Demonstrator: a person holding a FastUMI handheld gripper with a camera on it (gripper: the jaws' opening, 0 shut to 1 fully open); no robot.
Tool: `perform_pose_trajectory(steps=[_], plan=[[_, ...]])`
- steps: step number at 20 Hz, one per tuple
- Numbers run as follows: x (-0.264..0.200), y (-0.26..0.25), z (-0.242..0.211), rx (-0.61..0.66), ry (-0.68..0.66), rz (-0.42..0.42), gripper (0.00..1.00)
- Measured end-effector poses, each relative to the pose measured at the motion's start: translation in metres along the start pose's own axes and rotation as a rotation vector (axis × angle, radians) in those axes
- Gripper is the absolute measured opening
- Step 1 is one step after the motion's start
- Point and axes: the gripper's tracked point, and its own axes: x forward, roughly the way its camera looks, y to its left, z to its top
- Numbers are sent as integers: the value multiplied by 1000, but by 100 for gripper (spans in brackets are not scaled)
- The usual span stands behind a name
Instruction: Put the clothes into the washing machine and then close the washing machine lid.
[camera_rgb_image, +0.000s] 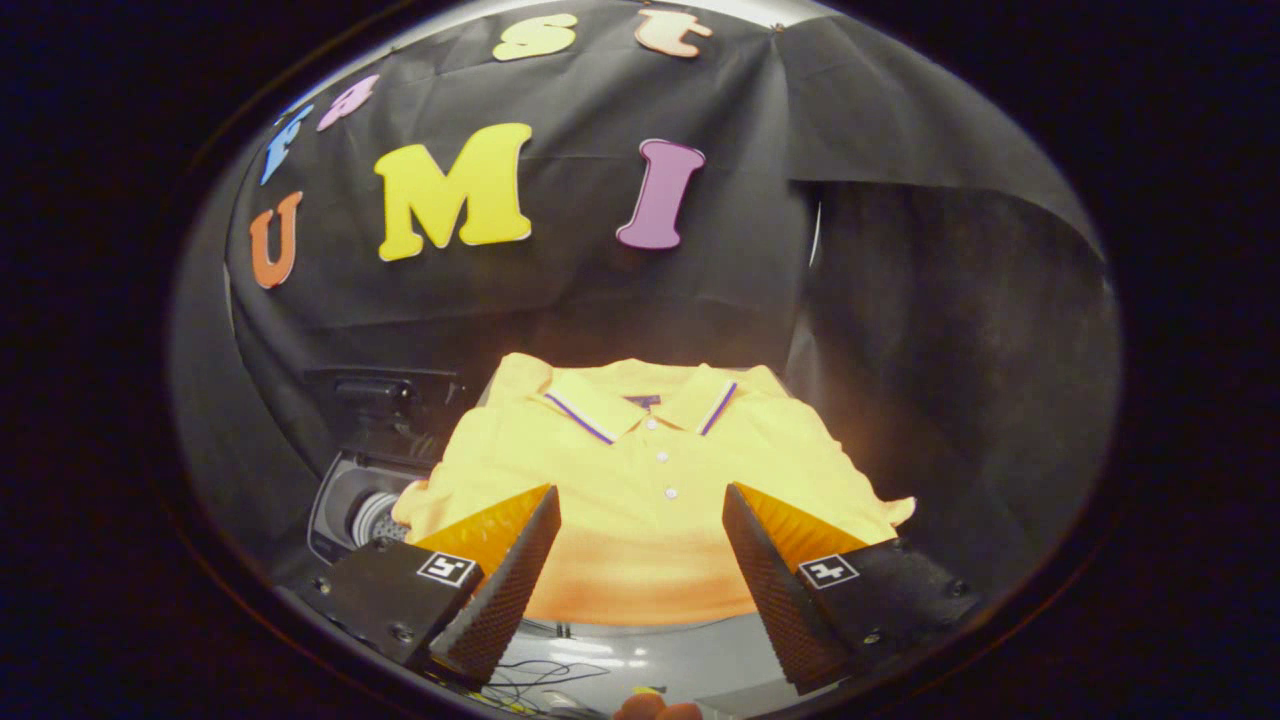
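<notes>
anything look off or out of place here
Nothing looks damaged or spilled. The yellow polo shirt lies flat and neatly spread, collar away from the open gripper, whose fingers hover apart over its lower part. The washing machine sits beside it, partly hidden by the shirt's sleeve.

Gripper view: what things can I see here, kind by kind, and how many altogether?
Yellow polo shirt: 1, lying between and beyond the open tongs
Washing machine: 1, beside the shirt
Tongs: 1
Total: 3
</notes>
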Motion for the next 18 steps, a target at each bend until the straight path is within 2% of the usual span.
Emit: perform_pose_trajectory(steps=[2,5,11,18], plan=[[17,-4,10,25,19,4,100],[37,-10,13,-8,67,-11,100],[74,-10,5,-72,159,-25,100],[95,-14,-13,-62,218,-21,100]])
